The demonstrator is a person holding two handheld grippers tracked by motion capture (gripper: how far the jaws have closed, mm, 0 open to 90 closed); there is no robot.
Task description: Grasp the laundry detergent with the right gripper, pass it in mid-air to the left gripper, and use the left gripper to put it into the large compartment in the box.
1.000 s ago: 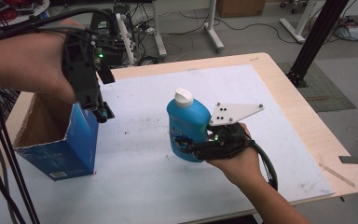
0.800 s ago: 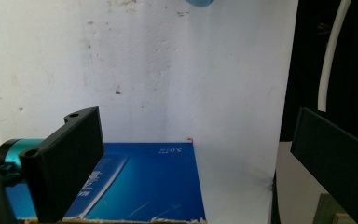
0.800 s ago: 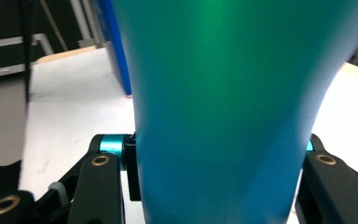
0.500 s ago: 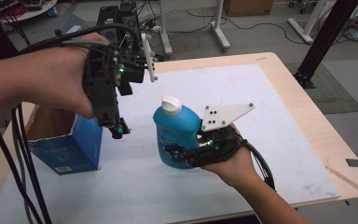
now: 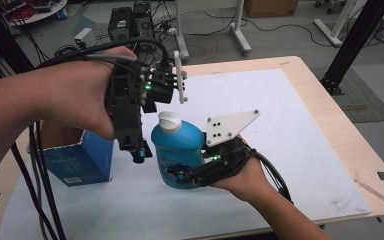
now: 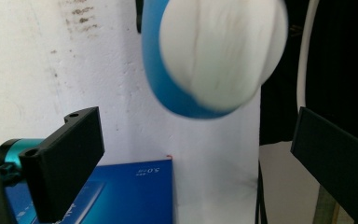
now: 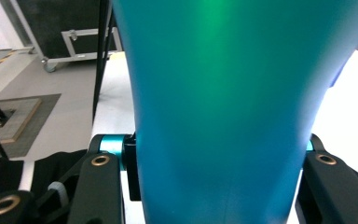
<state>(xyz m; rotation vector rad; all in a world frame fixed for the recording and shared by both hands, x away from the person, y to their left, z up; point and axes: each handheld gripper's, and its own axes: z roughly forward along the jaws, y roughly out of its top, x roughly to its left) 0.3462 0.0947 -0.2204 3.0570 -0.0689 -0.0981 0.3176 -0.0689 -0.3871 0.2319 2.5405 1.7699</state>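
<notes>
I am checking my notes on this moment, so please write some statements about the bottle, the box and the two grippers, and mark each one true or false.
1. The right gripper is shut on the blue bottle. True.
2. The bottle's white cap has been taken off and lies on the table. False: the cap sits on top of the bottle.
3. The left gripper is open, with the cap ahead of its jaws. True.
4. The blue cardboard box stands to the right of the bottle in the high view. False: it stands to the left.
5. The left gripper grips the box. False: its jaws hold nothing.
</notes>
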